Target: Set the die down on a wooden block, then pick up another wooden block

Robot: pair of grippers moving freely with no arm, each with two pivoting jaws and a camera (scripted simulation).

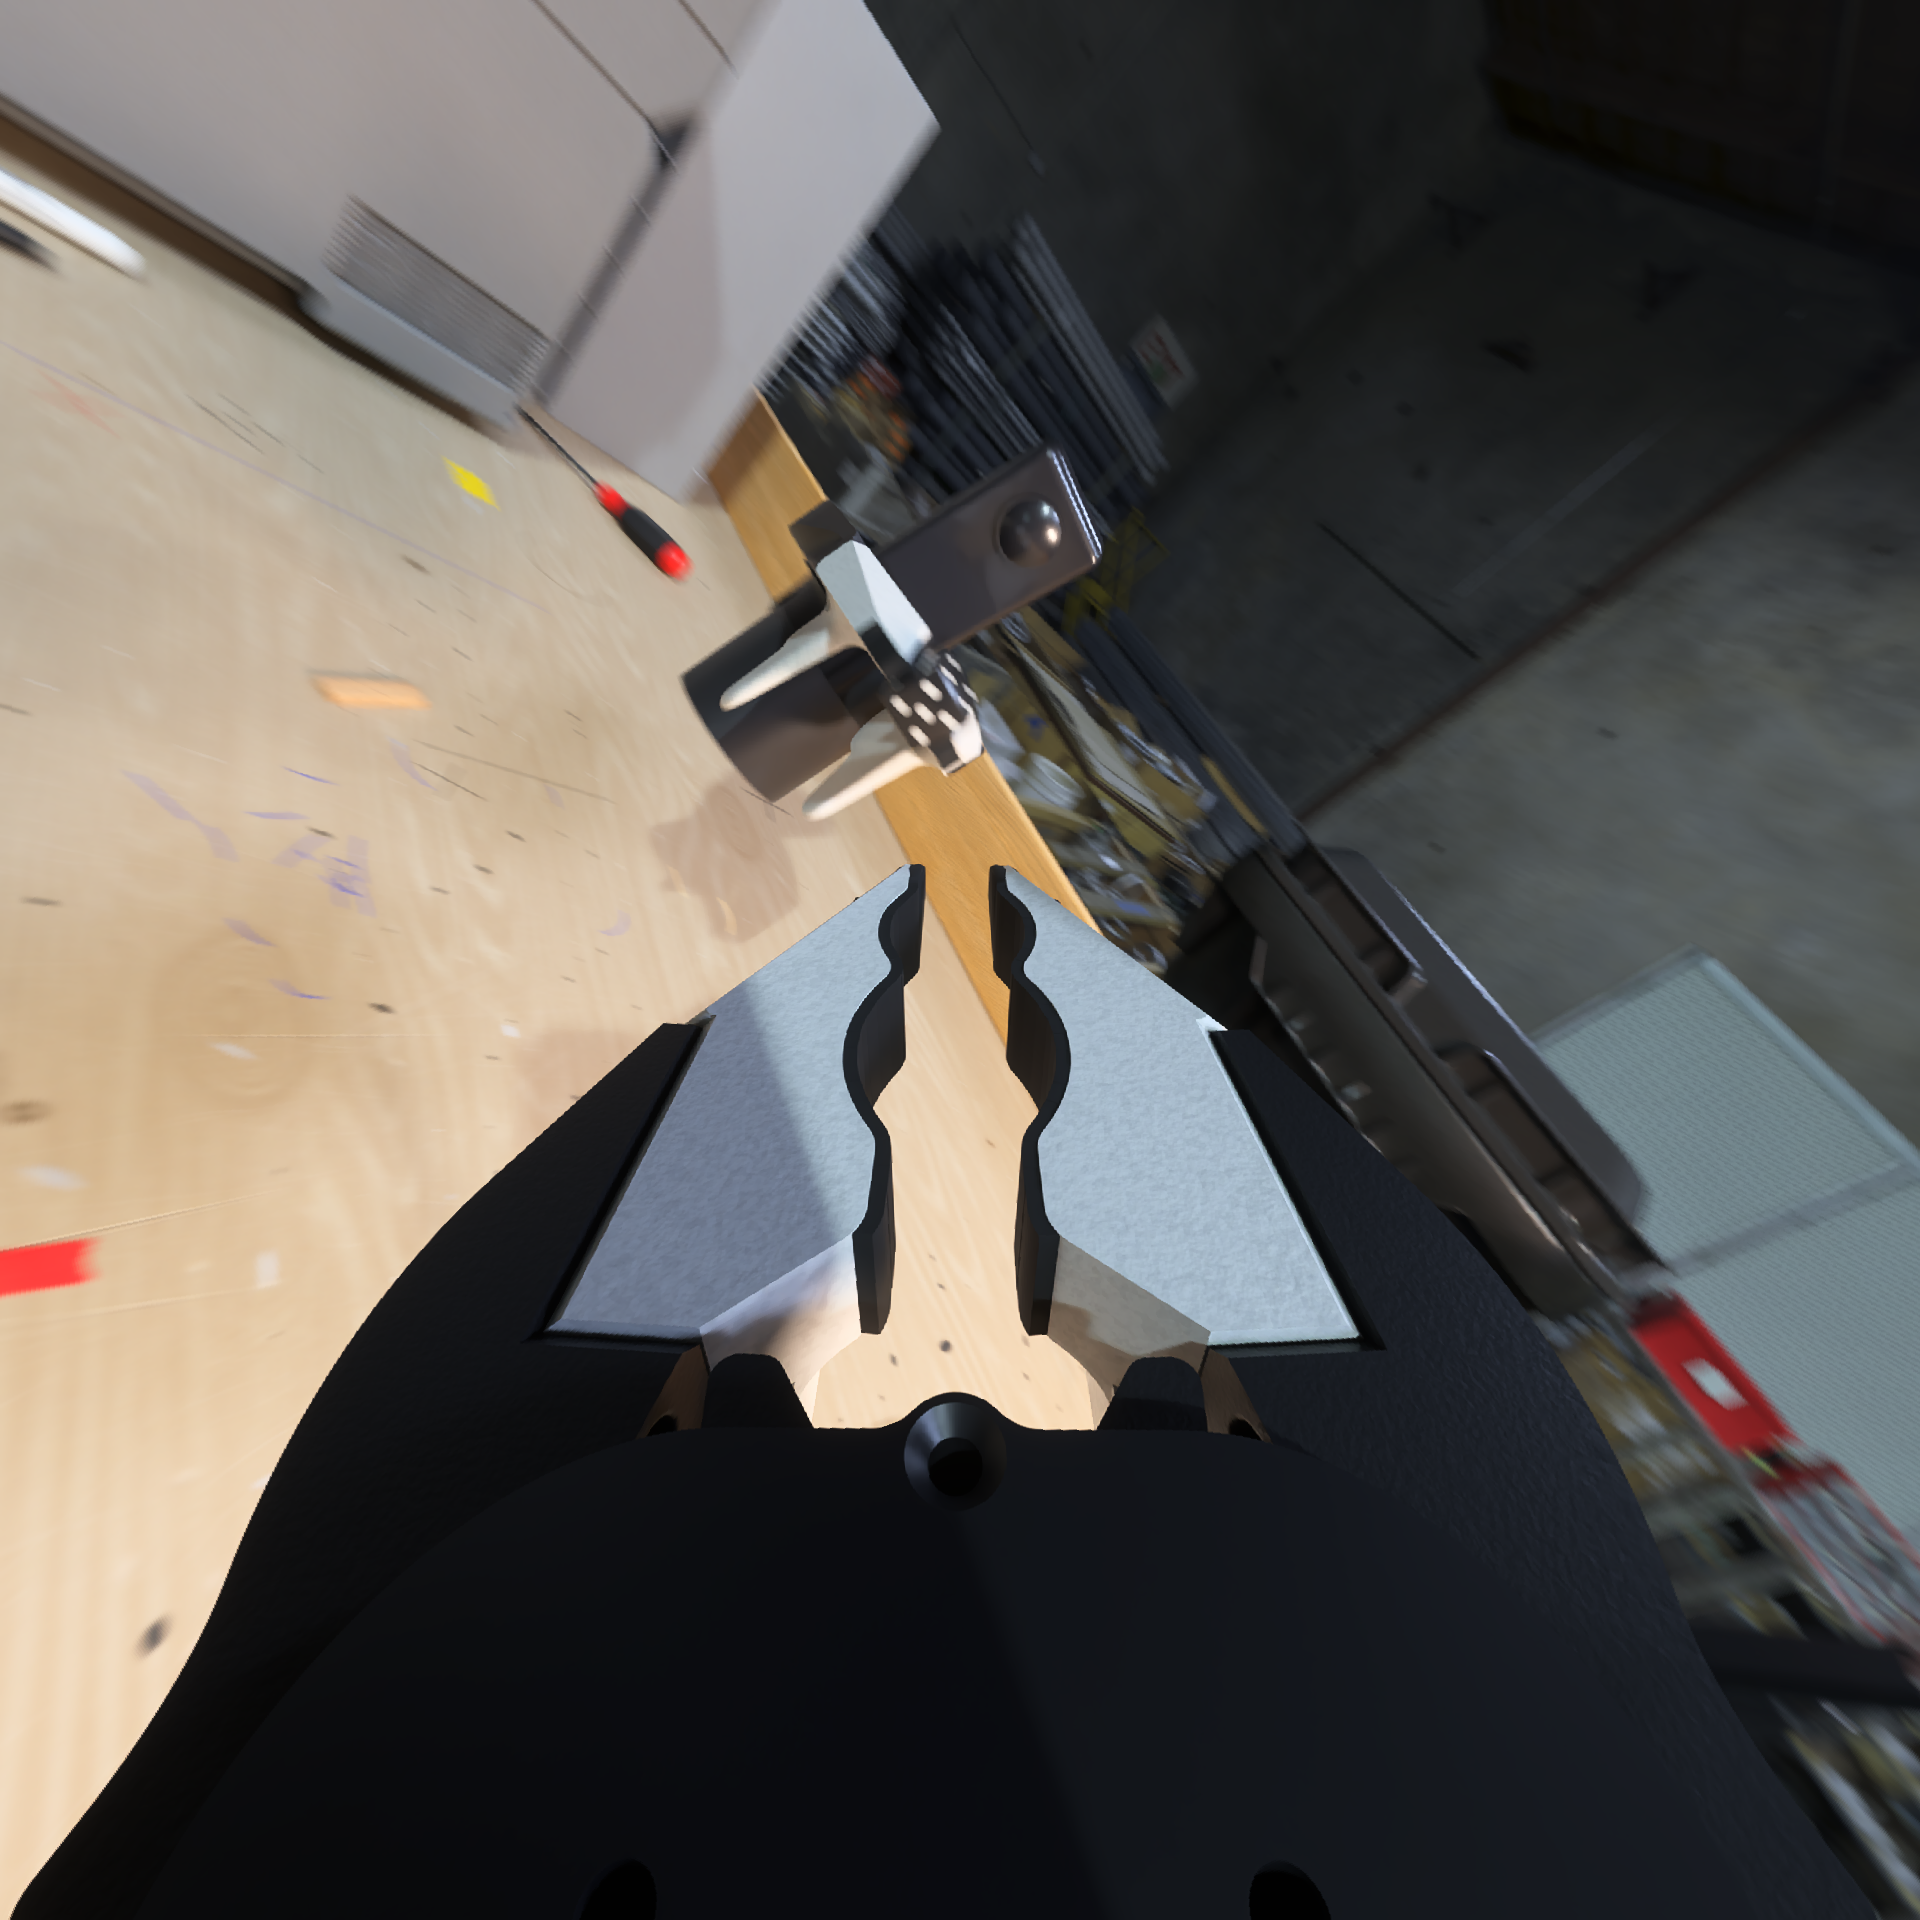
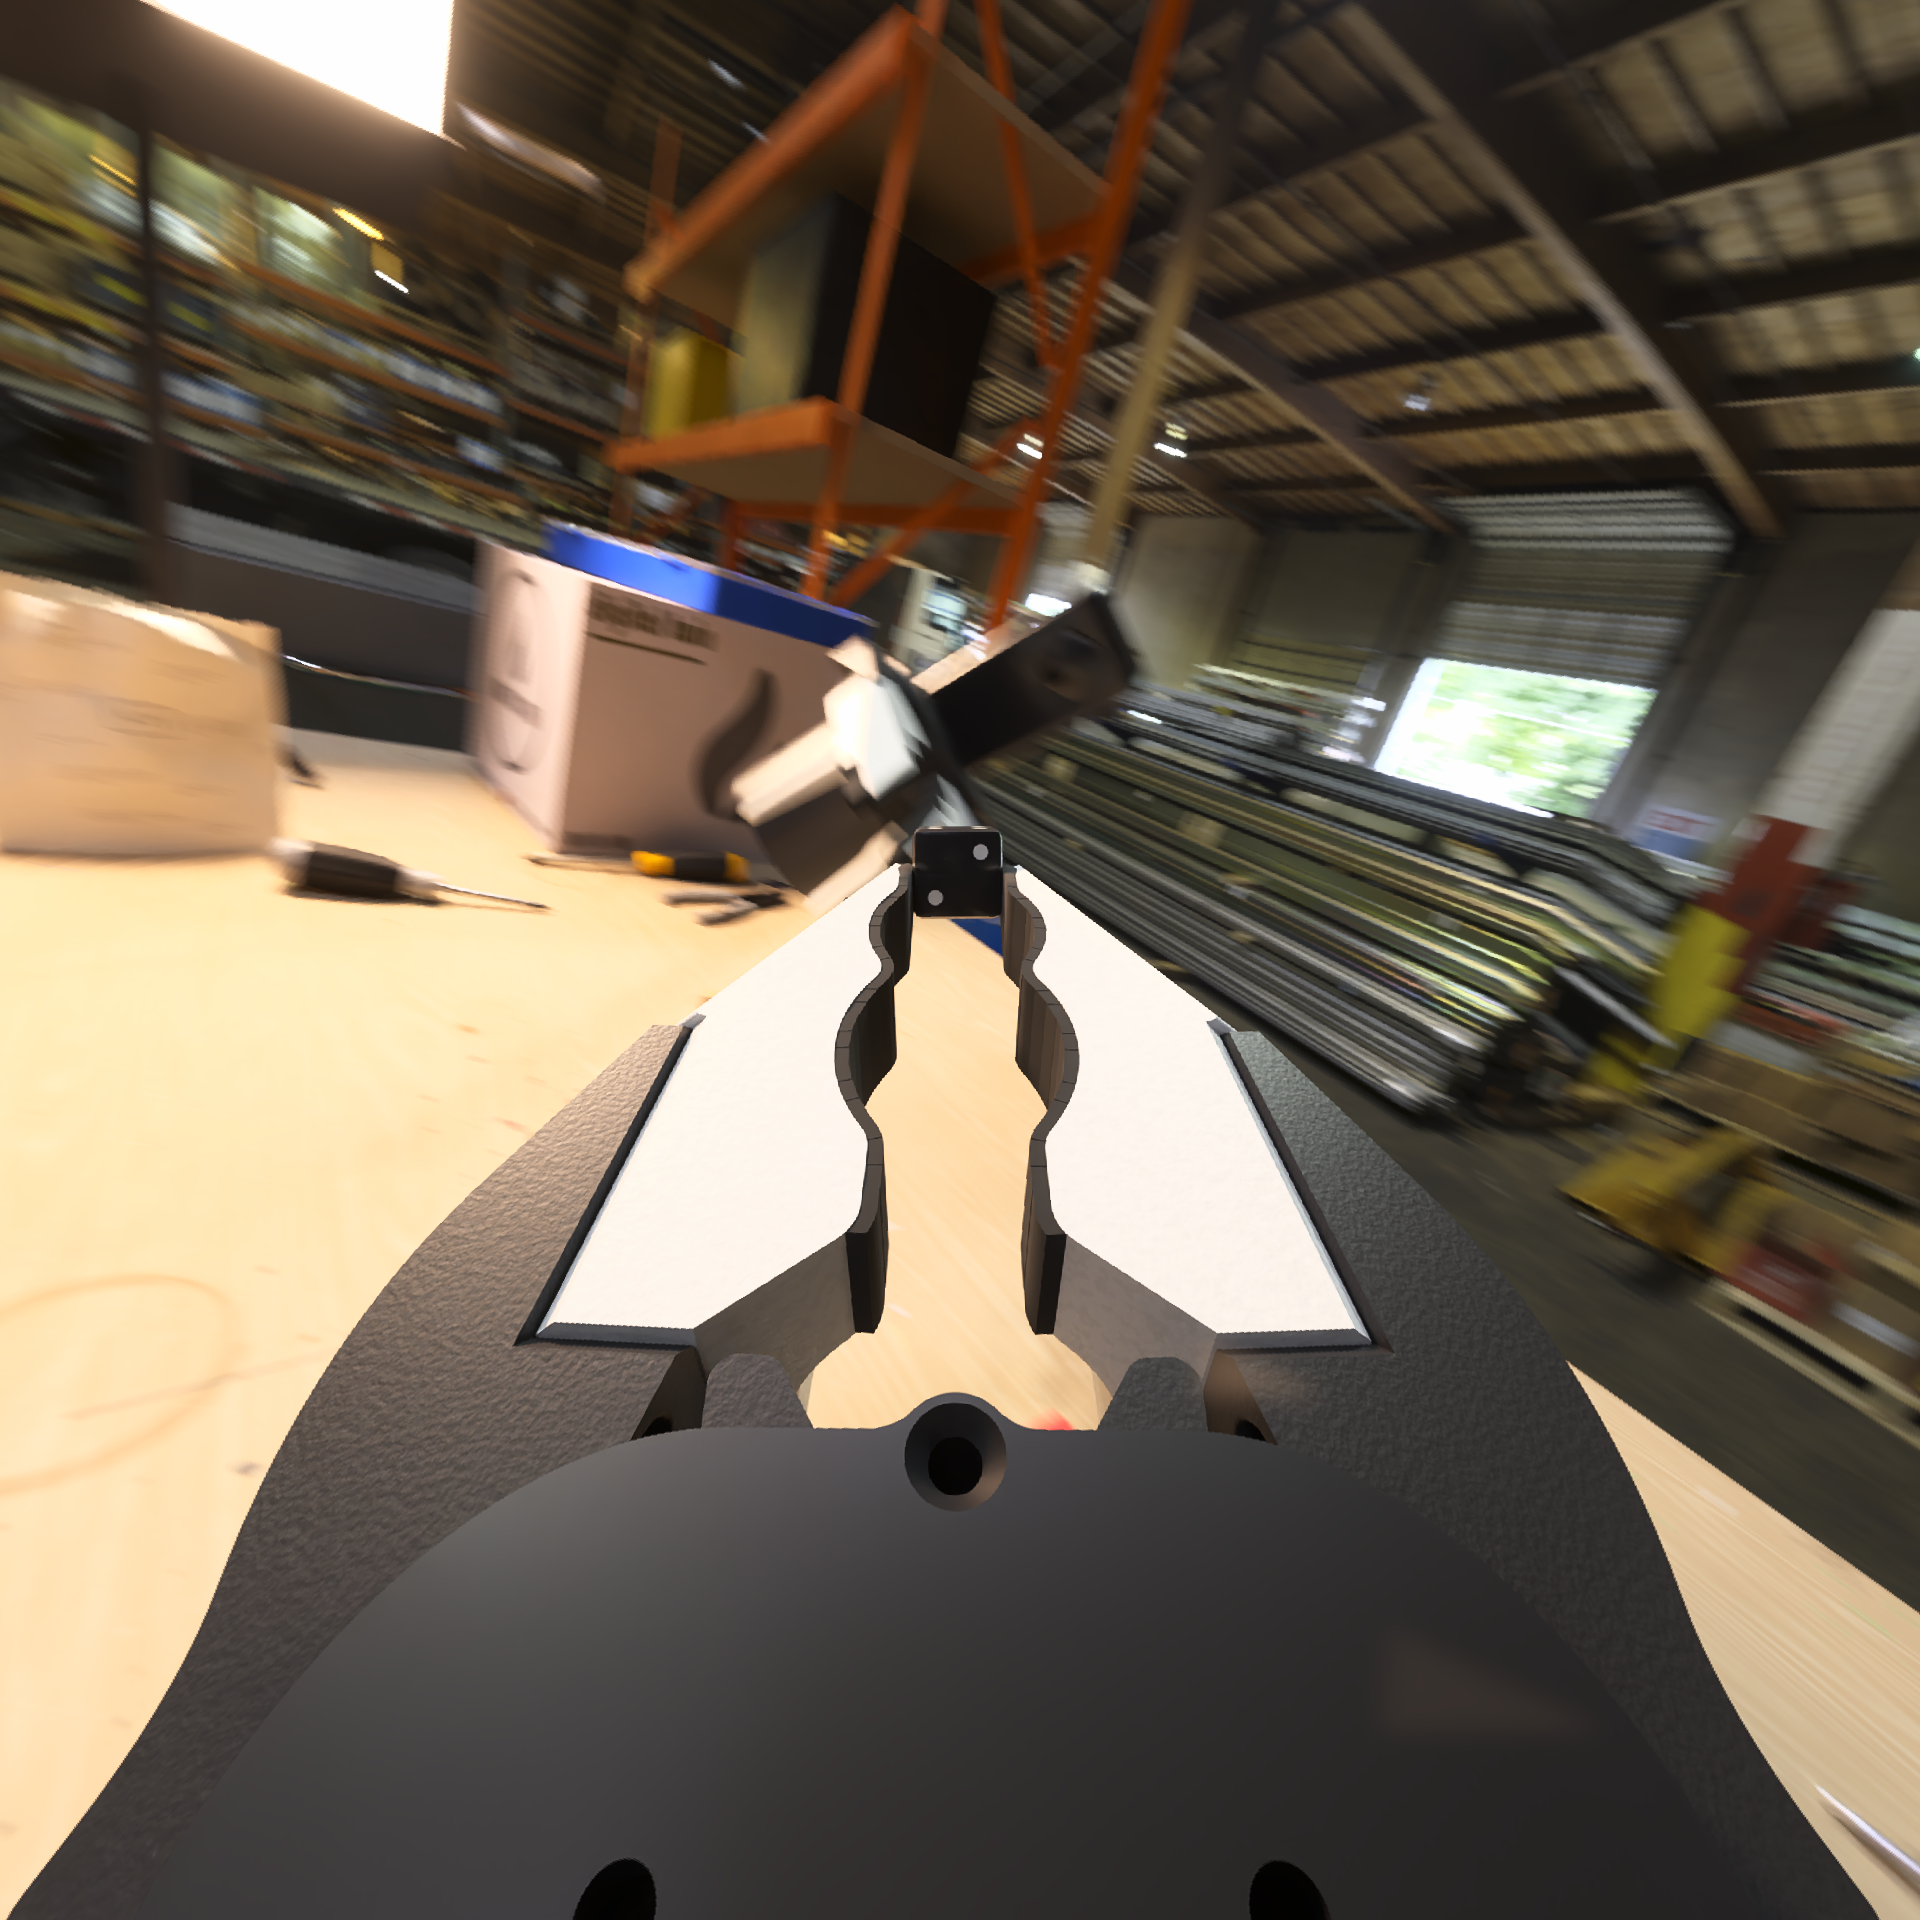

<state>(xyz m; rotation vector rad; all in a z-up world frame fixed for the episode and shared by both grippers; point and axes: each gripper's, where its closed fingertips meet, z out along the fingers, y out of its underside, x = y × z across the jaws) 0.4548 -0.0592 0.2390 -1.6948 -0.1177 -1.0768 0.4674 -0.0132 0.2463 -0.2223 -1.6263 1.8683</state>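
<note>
The right gripper (image 2: 957,896) pinches the black die (image 2: 957,871) between its fingertips, above the desk (image 2: 208,1039). The left gripper (image 1: 955,883) is empty, its fingers slightly apart. Only the left wrist view shows a wooden block (image 1: 371,692) lying on the desk.

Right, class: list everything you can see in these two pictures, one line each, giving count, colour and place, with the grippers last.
Die: one, black with white pips, pinched at the right gripper's fingertips.
Wooden block: one visible, pale orange, lying on the table.
Table: one, light wood, marked and scuffed.
Screwdriver: one, red and black, near the table's far edge.
Dark tool: one, blurred, on the table by the boxes.
Grey box: one, blue-topped, on the table.
Pale box: one, at the left.
Orange shelving: one rack, behind.
Left gripper: one, black and white, narrowly open, holding nothing.
Right gripper: one, shut on the die.
</note>
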